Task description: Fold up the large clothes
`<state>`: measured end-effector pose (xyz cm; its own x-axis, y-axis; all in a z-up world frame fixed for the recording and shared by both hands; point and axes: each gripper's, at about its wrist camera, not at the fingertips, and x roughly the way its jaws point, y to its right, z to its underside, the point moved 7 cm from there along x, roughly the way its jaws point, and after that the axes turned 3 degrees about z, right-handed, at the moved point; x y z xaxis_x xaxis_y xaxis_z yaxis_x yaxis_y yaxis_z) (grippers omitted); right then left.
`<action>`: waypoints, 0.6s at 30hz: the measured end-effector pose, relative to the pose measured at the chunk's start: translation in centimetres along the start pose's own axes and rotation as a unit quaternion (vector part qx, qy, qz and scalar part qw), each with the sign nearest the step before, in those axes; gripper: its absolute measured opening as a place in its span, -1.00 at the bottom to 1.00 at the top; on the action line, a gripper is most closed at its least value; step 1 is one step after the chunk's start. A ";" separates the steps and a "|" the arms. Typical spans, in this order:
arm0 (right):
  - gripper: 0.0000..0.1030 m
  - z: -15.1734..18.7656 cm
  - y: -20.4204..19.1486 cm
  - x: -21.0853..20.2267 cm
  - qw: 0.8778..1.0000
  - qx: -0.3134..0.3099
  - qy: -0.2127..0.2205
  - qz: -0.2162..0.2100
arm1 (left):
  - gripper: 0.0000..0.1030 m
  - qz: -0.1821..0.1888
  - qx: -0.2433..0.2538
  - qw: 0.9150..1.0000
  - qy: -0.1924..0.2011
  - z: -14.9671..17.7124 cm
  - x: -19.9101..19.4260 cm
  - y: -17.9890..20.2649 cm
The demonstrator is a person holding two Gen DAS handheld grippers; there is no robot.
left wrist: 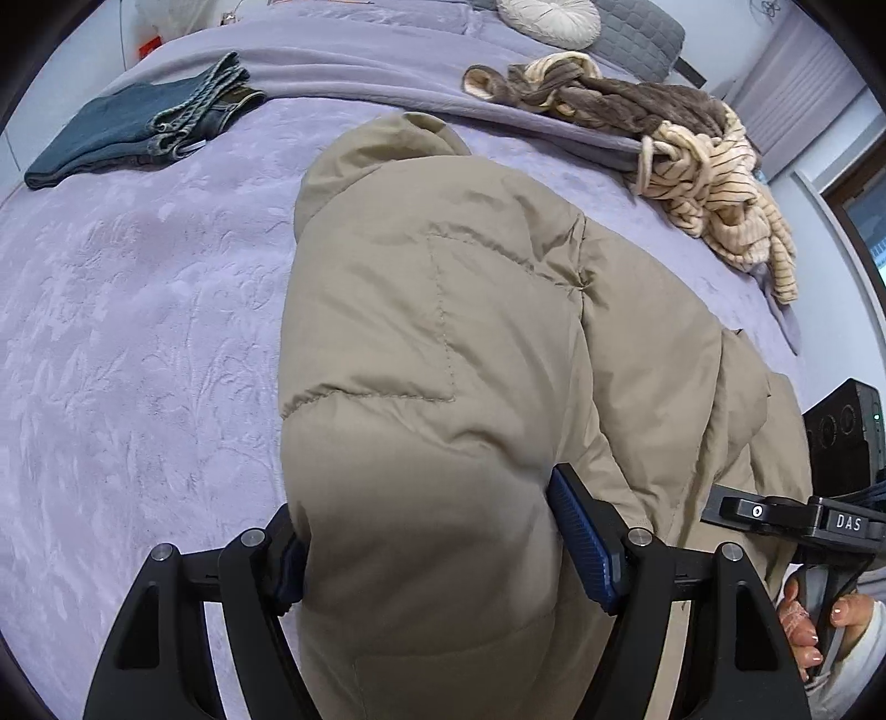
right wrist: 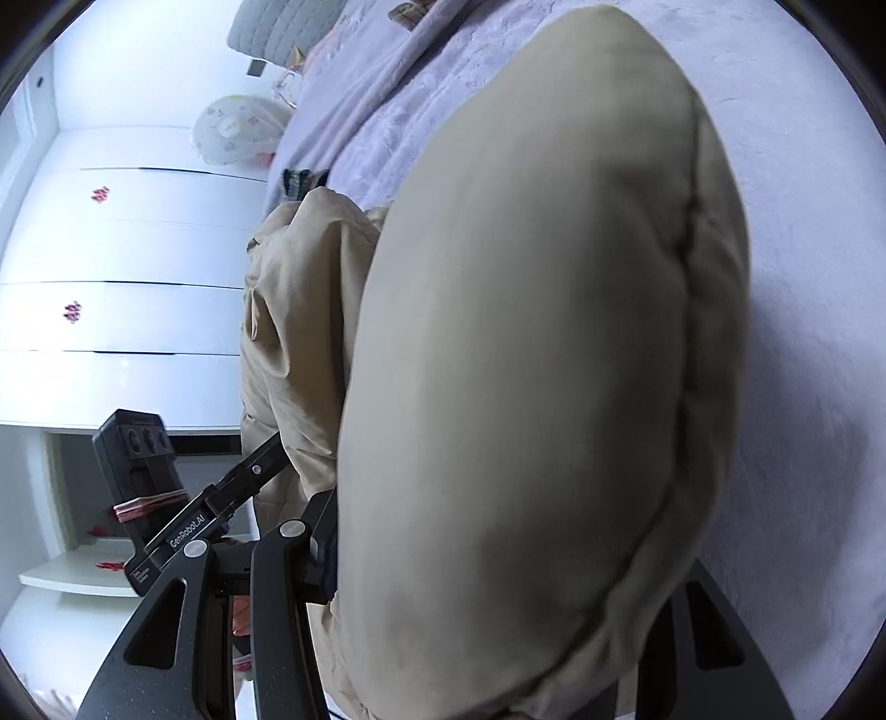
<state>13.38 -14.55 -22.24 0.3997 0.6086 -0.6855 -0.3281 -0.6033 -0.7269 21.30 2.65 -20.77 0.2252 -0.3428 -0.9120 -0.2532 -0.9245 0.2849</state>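
Observation:
A large beige puffer jacket point(left wrist: 443, 310) lies lengthwise on the lilac bedspread point(left wrist: 138, 332). My left gripper point(left wrist: 437, 548) is closed around a thick puffy fold of the jacket at its near end; the blue pads point(left wrist: 581, 543) press both sides. My right gripper point(right wrist: 498, 570) holds another bulging part of the jacket point(right wrist: 526, 343), which fills the gap between its fingers and hides the right one. The right gripper's body also shows in the left wrist view point(left wrist: 786, 512), at the jacket's right edge. The left gripper shows in the right wrist view point(right wrist: 210, 509).
Folded dark jeans point(left wrist: 138, 130) lie at the far left of the bed. A heap of brown and cream striped clothes point(left wrist: 664, 138) lies at the far right. Pillows point(left wrist: 554, 19) are at the head. White drawers point(right wrist: 122, 266) stand beside the bed.

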 end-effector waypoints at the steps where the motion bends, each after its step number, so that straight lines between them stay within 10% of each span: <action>1: 0.07 -0.2 0.4 0.4 1.000 0.000 -0.003 0.014 | 0.49 -0.003 -0.003 1.000 -0.003 0.0 0.7 -0.4; 8: 0.25 1.8 0.9 -2.9 0.993 -0.008 -0.006 0.114 | 0.61 -0.035 0.012 0.999 0.009 1.1 0.6 -1.2; 12: 0.25 3.0 1.0 -8.6 0.979 -0.022 0.058 0.195 | 0.60 -0.077 0.012 0.993 0.084 -0.3 -3.4 -1.6; 16: -0.37 1.1 -2.7 -12.9 0.974 -0.057 0.133 0.172 | 0.60 -0.077 0.009 0.992 0.101 -2.5 -4.1 -2.2; 18: -0.38 1.8 -4.3 -12.6 0.975 -0.083 0.132 0.159 | 0.60 -0.081 0.010 0.993 0.087 -2.9 -2.8 -2.3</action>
<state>8.28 -18.67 -10.54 0.5146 0.2361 -0.8243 -0.3368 -0.8285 -0.4475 23.94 5.29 -18.04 0.4233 -0.2148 -0.8802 -0.2194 -0.9669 0.1304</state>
